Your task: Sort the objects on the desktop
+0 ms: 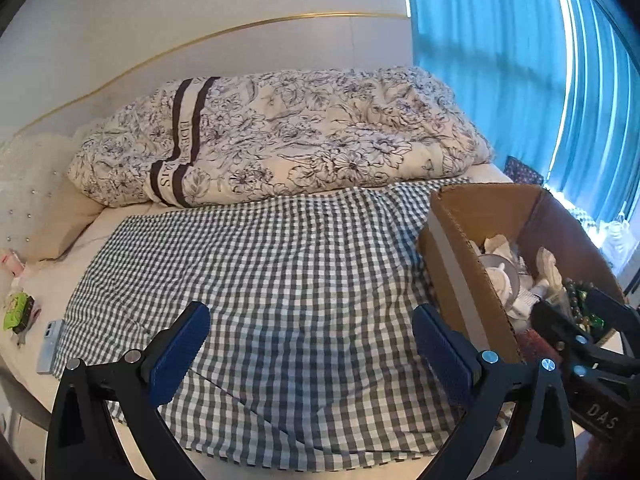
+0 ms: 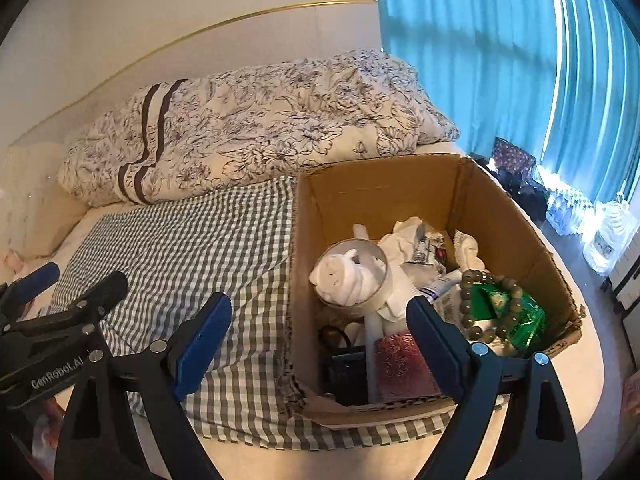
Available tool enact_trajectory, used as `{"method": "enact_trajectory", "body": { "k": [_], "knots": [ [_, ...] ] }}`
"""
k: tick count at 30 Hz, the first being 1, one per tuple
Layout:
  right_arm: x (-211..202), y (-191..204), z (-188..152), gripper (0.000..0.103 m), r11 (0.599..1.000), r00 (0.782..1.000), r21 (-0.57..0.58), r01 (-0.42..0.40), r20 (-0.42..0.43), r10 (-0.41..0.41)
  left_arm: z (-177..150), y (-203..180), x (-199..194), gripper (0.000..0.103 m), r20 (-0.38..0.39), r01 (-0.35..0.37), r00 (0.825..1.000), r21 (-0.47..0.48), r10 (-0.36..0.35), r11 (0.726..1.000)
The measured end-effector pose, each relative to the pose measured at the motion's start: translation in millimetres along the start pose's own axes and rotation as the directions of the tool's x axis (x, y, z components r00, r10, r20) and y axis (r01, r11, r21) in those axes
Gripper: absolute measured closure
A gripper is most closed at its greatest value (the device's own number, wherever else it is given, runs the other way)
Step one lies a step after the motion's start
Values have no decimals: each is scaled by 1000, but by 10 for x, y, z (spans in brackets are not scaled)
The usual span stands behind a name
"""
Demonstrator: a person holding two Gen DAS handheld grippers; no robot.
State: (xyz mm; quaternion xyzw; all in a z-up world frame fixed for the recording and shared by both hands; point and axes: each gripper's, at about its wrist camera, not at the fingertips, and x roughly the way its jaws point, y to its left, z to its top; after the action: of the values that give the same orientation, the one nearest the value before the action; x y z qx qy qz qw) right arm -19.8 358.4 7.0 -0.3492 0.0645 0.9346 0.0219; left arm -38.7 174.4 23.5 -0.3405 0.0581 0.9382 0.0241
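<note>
Cardboard box full of small things is my landmark: it sits on the checked cloth at that cloth's right end, on the bed. From my right wrist view I see straight into it: a white plush toy inside a clear round tub, crumpled white cloth behind that, a green bead bracelet lying on a green foil packet by the box's right wall, a red patterned item and a black item against the near wall. My left wrist view catches only the box's left wall and a slice of the contents, but it alone shows a phone and a green packet lying off the cloth's far left edge.

My left hand-held gripper is spread wide with nothing between its pads, hovering over bare cloth left of the box, with plenty of open room there. My right hand-held gripper is likewise spread and empty, straddling the box's near left corner.

A floral duvet is bunched behind the box. What the black item is, I cannot make out, and the red one is partly cut off by my right finger
</note>
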Motion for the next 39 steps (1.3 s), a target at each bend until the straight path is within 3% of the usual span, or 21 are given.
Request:
{"method": "enact_trajectory", "body": {
  "k": [11,39],
  "knots": [
    [31,91,-14,14,998,998,-30,57,-10,-57,-43,15,115,0,-57,45,997,-25,-47,999],
    [68,110,-43,14,995,995,-37,90,-27,-91,-143,-41,317,0,-120,22,993,5,-21,1000]
  ]
}}
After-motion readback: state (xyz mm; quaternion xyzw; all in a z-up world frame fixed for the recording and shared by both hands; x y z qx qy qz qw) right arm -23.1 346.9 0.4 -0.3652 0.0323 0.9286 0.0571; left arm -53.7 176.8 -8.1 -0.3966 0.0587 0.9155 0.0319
